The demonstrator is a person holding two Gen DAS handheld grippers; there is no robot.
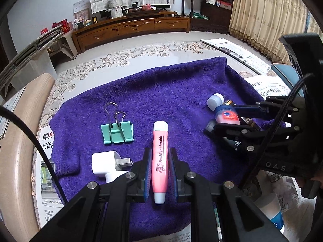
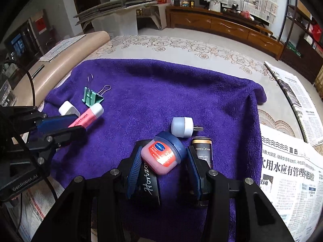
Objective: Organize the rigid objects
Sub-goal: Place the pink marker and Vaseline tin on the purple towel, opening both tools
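Pink earpick flashlight lies on the purple towel, lengthwise between the left claw's pads; they flank it closely, but whether they press it I cannot tell. It looks light, stiff and smooth, so it may slip; mid-barrel is the sensible hold. The right claw stands apart around a small pink jar with a blue lid, probably hard plastic and slick, best pinched across its body. Count: one flashlight, one jar, one green binder clip, one white plug, one white USB lamp, two dark tubes.
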